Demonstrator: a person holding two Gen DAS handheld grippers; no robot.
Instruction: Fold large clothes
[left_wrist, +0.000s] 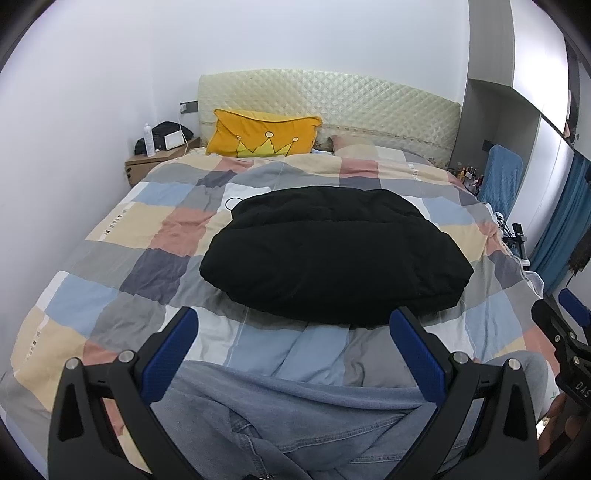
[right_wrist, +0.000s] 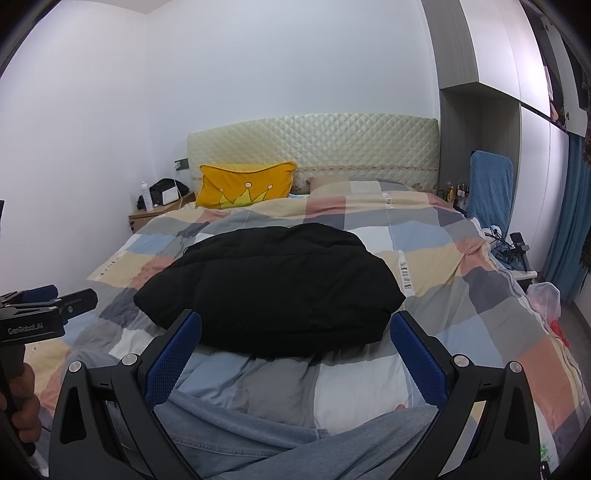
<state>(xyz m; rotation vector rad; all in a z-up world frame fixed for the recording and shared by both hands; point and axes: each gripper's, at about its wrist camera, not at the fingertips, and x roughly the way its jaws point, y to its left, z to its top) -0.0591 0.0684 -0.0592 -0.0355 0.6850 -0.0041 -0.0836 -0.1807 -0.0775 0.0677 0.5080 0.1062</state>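
The black coat (left_wrist: 336, 254) lay wide across the bed (left_wrist: 110, 266), straight ahead of both grippers. Left gripper (left_wrist: 293, 325) and right gripper (right_wrist: 295, 328) had wide-open, empty jaws, equally near.

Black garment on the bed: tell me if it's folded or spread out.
Folded. The black garment lies on the checked quilt as one compact, thick bundle, no sleeves showing. Both grippers, left and right, are open, apart from it.
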